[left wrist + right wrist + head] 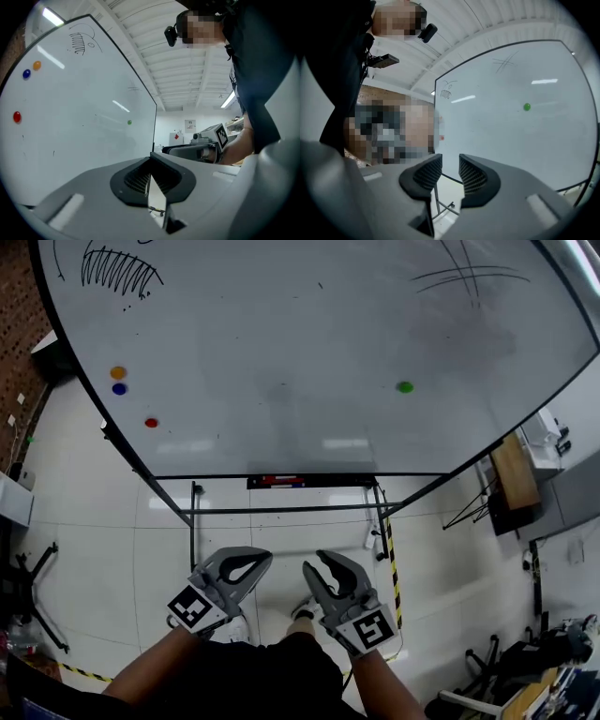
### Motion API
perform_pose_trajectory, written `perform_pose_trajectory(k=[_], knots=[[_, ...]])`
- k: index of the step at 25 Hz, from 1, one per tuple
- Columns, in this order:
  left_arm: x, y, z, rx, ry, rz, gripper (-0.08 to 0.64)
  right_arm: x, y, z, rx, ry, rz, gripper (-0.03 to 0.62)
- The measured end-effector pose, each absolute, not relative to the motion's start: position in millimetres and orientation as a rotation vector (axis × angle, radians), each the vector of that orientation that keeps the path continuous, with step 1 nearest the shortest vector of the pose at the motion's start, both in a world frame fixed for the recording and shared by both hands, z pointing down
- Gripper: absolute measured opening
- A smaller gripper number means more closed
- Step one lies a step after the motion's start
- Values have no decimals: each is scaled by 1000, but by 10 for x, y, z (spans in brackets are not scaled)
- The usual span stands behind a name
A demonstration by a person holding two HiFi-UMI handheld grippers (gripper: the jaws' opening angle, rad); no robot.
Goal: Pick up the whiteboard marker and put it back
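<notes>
A large whiteboard (309,352) fills the upper head view. On the black tray (255,483) under its lower edge lies a red marker (281,480), small and far away. Both grippers are low in that view, close to the person's body and well short of the tray. My left gripper (265,561) is shut, its tips meeting with nothing between them (150,161). My right gripper (315,564) is open, with a clear empty gap between its ribbed pads (450,161). Each gripper view looks along the whiteboard (84,117) (511,117). The marker does not show in them.
Orange (117,373), blue (119,388), red (151,423) and green (404,386) magnets stick to the board, and there are black scribbles at its top. Stand legs (193,521) and yellow-black tape (392,568) are on the white floor. A wooden desk (514,474) stands at the right.
</notes>
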State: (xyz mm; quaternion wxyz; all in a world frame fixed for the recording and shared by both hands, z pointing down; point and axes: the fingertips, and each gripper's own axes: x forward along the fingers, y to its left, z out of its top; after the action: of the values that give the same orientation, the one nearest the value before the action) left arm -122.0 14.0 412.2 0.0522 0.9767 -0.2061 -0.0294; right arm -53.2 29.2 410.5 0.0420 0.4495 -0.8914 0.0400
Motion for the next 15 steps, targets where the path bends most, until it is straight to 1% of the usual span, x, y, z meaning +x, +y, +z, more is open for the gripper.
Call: perform_pose_trajectory(k=[1, 5, 6, 15], knots=[[-1251, 196, 4089, 2977, -619, -97, 2, -576, 370, 4075, 1382, -2730, 116, 102], [-1252, 336, 3996, 2979, -595, -130, 2, -624, 572, 3936, 1400, -2763, 85, 13], [-1229, 354, 3981, 2979, -592, -134, 2, -623, 598, 3906, 1399, -2775, 82, 2], [-978, 429, 3849, 2976, -650, -158, 2, -552, 624, 3842, 1328, -2845, 95, 0]])
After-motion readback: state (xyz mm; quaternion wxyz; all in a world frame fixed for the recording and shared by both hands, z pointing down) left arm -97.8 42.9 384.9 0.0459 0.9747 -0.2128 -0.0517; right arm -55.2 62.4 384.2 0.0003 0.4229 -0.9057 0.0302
